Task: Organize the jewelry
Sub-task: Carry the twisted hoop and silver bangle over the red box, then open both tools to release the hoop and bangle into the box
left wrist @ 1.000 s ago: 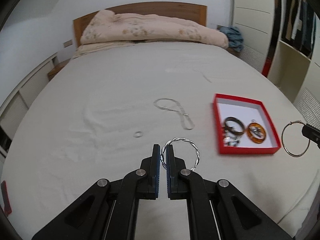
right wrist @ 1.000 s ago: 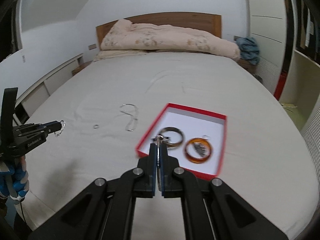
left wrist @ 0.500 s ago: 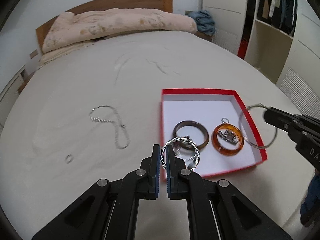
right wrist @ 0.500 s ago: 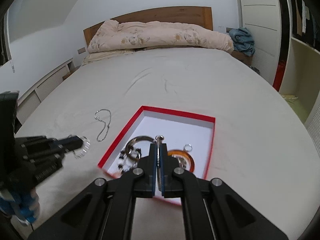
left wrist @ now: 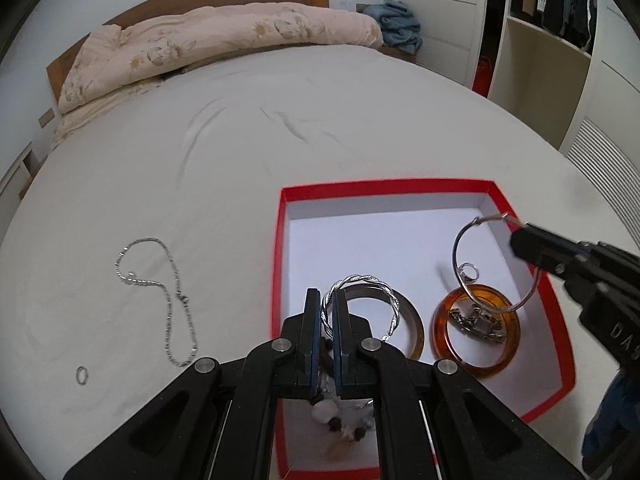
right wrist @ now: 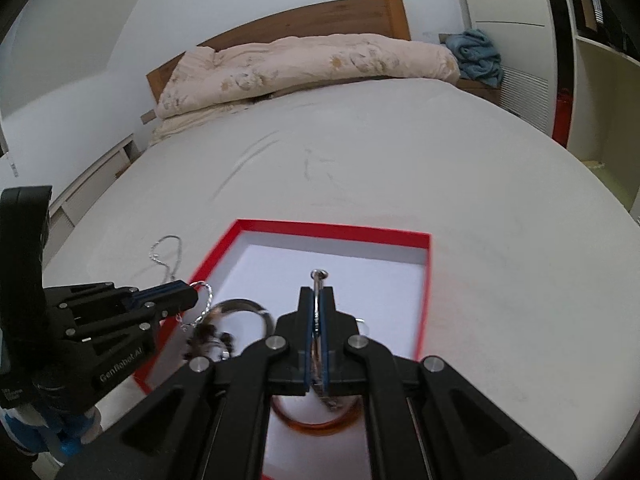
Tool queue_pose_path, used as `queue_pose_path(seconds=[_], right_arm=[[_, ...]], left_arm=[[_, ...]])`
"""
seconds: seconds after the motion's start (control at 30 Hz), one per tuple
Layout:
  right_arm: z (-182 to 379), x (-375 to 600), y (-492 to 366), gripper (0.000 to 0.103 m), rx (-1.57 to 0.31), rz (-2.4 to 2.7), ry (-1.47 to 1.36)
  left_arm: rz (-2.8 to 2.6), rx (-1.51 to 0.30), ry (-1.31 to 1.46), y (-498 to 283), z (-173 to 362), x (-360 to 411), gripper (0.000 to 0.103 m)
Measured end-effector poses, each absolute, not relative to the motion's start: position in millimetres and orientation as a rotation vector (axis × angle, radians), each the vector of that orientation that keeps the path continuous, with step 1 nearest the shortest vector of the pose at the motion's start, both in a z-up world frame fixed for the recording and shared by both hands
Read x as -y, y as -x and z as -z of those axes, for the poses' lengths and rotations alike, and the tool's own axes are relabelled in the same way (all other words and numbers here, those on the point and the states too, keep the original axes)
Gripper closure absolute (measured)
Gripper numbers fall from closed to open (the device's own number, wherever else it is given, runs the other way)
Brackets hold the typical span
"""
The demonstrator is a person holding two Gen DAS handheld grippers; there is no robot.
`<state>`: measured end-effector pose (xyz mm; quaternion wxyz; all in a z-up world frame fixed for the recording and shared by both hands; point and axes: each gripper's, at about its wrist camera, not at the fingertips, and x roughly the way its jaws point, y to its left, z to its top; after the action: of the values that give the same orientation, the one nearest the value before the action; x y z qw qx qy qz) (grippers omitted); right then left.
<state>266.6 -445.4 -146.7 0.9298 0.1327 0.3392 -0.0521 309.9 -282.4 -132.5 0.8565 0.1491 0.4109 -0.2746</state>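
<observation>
I can't make out the beaded piece, hidden behind my left gripper. Amber bangle mostly covered; red box cropped below.

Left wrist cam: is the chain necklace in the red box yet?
No. The chain necklace lies on the bed sheet, left of the red box and apart from it.

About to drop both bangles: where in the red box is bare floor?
Bare: the far half of the red box, behind the brown bangle and amber bangle. Crowded: the near half, beads included.
</observation>
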Motion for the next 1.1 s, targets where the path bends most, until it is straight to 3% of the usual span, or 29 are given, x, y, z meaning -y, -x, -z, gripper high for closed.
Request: queue_pose_path(seconds=[0.67, 0.73, 0.93, 1.1], right_arm=[[177.7, 462.3, -276.5, 0.097, -0.805, 0.149, -0.255], [179.9, 462.0, -276.0, 0.096, -0.814, 0.153, -0.247], [181.1, 459.0, -273.7, 0.096, -0.816, 0.165, -0.216], [180.0, 459.2, -271.7, 0.096, -0.824, 0.171, -0.2]], left_arm=[[0.553, -0.918, -0.306, -322.0, 157.1, 282.7, 0.097], [0.544, -0.932, -0.291, -324.9, 159.9, 278.8, 0.092], [0.544, -0.928, -0.281, -322.9, 160.8, 278.7, 0.092], [0.559, -0.935, -0.265, -320.4, 160.4, 276.9, 0.083]])
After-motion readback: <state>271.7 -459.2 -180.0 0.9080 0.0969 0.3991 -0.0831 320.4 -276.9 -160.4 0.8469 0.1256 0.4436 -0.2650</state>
